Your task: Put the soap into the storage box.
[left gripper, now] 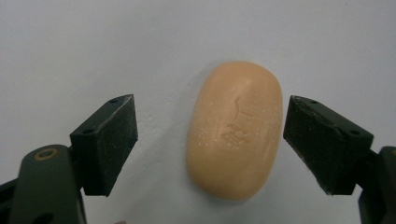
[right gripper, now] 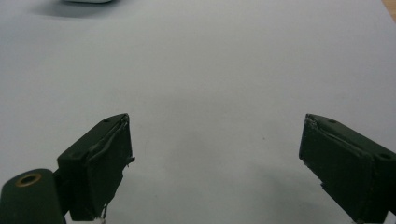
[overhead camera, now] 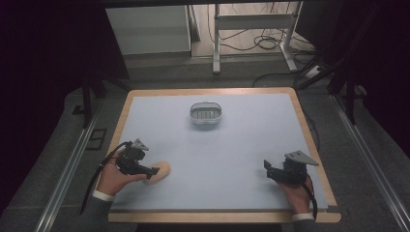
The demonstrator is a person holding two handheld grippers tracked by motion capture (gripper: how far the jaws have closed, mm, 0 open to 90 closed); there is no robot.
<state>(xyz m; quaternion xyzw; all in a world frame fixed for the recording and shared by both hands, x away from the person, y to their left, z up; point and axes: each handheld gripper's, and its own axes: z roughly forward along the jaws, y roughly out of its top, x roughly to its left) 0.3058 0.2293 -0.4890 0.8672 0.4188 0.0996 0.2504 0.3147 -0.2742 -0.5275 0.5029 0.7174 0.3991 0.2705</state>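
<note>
Lying flat on the pale blue counter [overhead camera: 232, 159], the peach-coloured oval soap bar [left gripper: 235, 136] sits between the two jaws of the left tongs [left gripper: 210, 140], with a faint embossed mark on its upper face. The left tongs are released: both black pads stand apart from the bar, with counter surface visible on the left side and a narrow gap on the right side. In the high view the soap bar [overhead camera: 158, 172] lies directly ahead of the left tongs [overhead camera: 153, 171], which are held low over the counter by the person's left hand [overhead camera: 113, 178].

The right tongs [right gripper: 215, 154] are also released, jaws spread wide with bare counter between them. In the high view the right tongs [overhead camera: 267, 169] are well apart from the soap bar, gripped by the person's right hand [overhead camera: 297, 194].

A small white oval soap dish [overhead camera: 205, 115] with a ribbed insert stands farther ahead of both tongs, roughly midway between them and well apart from the soap bar.
</note>
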